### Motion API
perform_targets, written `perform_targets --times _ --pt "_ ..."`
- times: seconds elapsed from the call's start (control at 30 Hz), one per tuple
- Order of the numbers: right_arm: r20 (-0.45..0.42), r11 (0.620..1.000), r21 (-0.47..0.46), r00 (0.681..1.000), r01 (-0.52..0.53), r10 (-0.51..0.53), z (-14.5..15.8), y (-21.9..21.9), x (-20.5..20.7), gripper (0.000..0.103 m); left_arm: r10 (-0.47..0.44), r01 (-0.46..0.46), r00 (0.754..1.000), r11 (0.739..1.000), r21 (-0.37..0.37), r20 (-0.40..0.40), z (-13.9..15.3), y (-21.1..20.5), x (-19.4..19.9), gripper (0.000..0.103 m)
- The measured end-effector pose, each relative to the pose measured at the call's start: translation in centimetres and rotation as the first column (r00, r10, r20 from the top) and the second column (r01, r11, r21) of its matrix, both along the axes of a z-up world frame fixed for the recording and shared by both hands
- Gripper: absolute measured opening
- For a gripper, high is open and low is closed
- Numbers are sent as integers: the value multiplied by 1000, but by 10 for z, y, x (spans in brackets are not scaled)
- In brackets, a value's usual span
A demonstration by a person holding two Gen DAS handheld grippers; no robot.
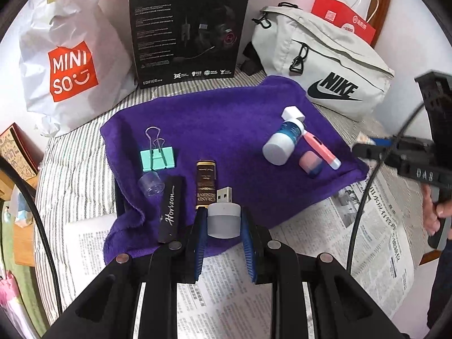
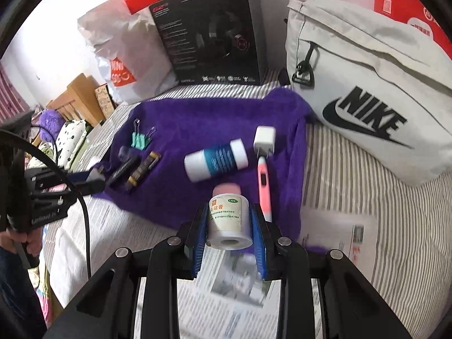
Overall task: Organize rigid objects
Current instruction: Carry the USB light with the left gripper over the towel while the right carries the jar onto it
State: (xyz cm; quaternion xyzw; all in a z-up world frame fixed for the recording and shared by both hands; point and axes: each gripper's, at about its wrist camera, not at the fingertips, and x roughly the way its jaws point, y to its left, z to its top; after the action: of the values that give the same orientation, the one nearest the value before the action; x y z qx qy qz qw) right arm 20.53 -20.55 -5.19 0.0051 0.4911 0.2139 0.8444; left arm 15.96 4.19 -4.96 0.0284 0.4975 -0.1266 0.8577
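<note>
A: Your left gripper (image 1: 223,223) pinches a small white USB night light (image 1: 223,220) between its blue pads, with the metal plug pointing away from you. It hangs over the near edge of the purple towel (image 1: 226,118).

B: And my right?

A: Your right gripper (image 2: 229,223) is clamped on a small white jar (image 2: 229,221) with a printed label, its flat end toward the camera, above the towel's near edge and the newspaper (image 2: 226,296).

B: What lies just beyond the night light?

A: A brown-and-gold tube (image 1: 205,182) and a black Horizon stick (image 1: 170,209) lie side by side, with a clear cap (image 1: 151,184) and a mint binder clip (image 1: 157,155) behind them.

B: And further right?

A: A white bottle with a blue label (image 1: 282,139) lies on its side, touching a white plug adapter (image 1: 293,114). A pink pen-like item (image 1: 320,149) and a pink-and-blue eraser (image 1: 312,165) sit just beside it.

B: Behind the towel?

A: A black headset box (image 1: 188,28) stands between a Miniso bag (image 1: 65,56) and a white Nike pouch (image 1: 325,67).
</note>
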Motion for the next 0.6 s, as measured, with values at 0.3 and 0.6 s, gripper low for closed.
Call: perform_targets --times 0.3,0.6 --pt "18 1000 -20 1000 -15 16 -3 26 60 30 15 -15 1000 1000 0 -23 -11 14 11 23" --pt "-10 999 -39 1000 -1 1 -32 51 116 30 15 -15 999 1000 -19 -39 -19 16 24 23"
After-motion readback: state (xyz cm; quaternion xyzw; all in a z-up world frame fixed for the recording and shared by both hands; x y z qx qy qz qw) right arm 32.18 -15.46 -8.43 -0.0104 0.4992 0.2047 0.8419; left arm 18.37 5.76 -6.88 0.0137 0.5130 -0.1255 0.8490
